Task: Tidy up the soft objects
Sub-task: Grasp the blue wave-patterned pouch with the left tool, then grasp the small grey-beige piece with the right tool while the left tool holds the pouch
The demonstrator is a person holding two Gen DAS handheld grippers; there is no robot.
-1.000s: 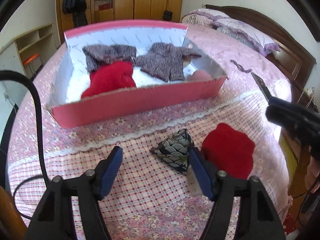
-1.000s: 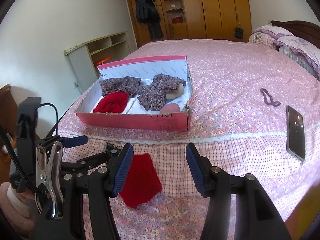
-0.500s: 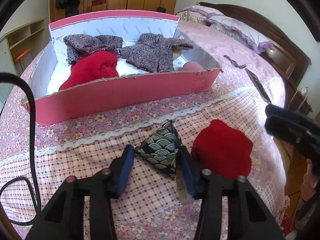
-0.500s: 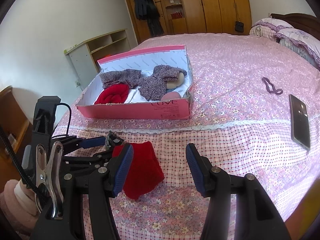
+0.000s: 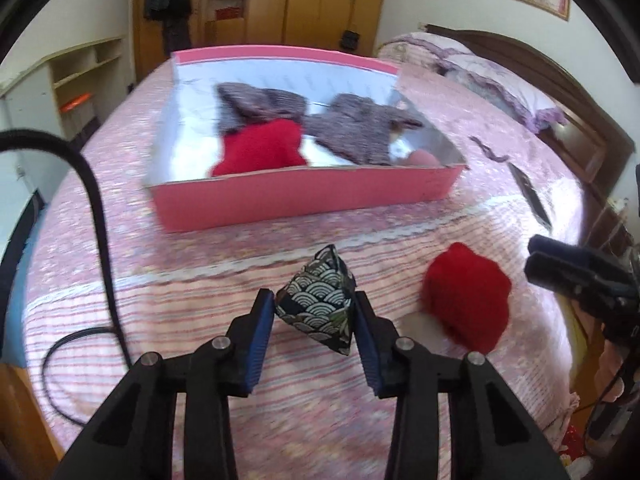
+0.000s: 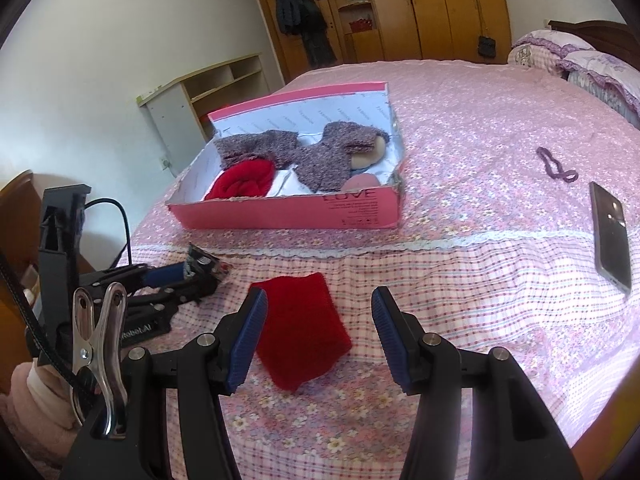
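Note:
My left gripper (image 5: pixel 314 314) is shut on a small dark pouch with a wave pattern (image 5: pixel 318 304) and holds it just above the bedspread; it also shows in the right wrist view (image 6: pixel 202 266). A red knit piece (image 5: pixel 466 298) lies to its right, and in the right wrist view (image 6: pixel 302 332) it lies between my open right gripper's (image 6: pixel 320 316) fingers. The pink box (image 5: pixel 304 196) farther back holds grey knit clothes (image 5: pixel 360 128), a red knit item (image 5: pixel 260 152) and a pink soft thing (image 6: pixel 362 182).
A phone (image 6: pixel 612 236) and a purple hair band (image 6: pixel 556 164) lie on the bed at the right. A black cable (image 5: pixel 96 216) trails at the left. Pillows (image 6: pixel 580 56), a shelf (image 6: pixel 208 92) and wardrobes (image 6: pixel 420 8) stand behind.
My left gripper closed on the patterned pouch and lifted it slightly. My right gripper moved forward over the red knit piece, still open.

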